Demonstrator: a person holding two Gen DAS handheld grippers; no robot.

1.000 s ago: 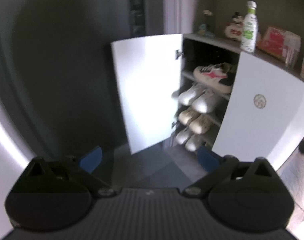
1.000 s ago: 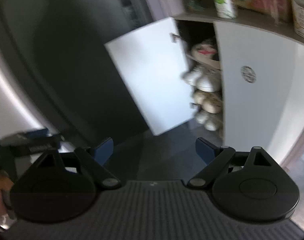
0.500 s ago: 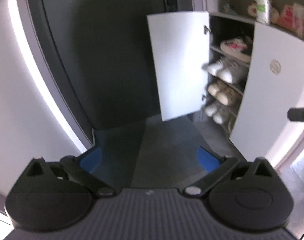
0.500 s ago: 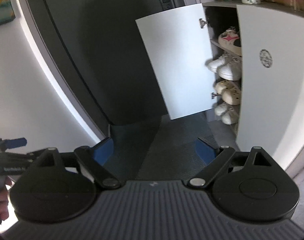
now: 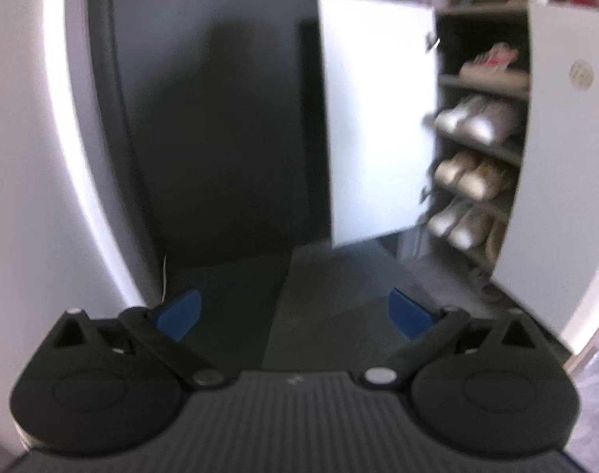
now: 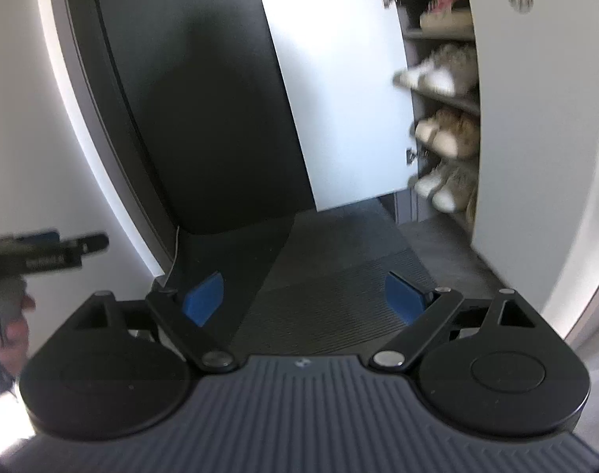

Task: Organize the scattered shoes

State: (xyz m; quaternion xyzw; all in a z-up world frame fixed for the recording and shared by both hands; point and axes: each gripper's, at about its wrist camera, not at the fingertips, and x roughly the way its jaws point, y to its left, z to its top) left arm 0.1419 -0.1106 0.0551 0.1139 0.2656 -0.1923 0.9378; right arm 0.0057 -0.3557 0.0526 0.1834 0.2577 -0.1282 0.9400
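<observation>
- White wall (image 5: 19, 157) fills the left of the left wrist view, curving beside a dark doorway or panel (image 5: 220, 118).
- At lower centre, the left tool (image 5: 293, 313) has its blue-tipped fingers spread wide with nothing between them, over a dark ribbed floor mat (image 5: 338, 295).
- In the right wrist view, the right tool (image 6: 303, 293) is likewise spread wide and holds nothing; at that frame's far left edge a hand (image 6: 7, 327) grips the other tool's handle.
- Right of centre, a white cabinet door (image 5: 378, 118) stands swung outward.
- At the right, the shoe cabinet (image 5: 555, 197) shows four shelves, each with a pair of shoes (image 5: 473, 118) set side by side, toes outward; the top pair has pink marks, the others are pale. The view is blurred, so details are unclear.
- No loose shoe shows on the floor in either view.
- This fits either a search for more scattered shoes elsewhere or a finished tidy with only the door left ajar.
- Either way, good practice is to steady both tools so the blur clears, and keep them clear of the door's edge.
</observation>
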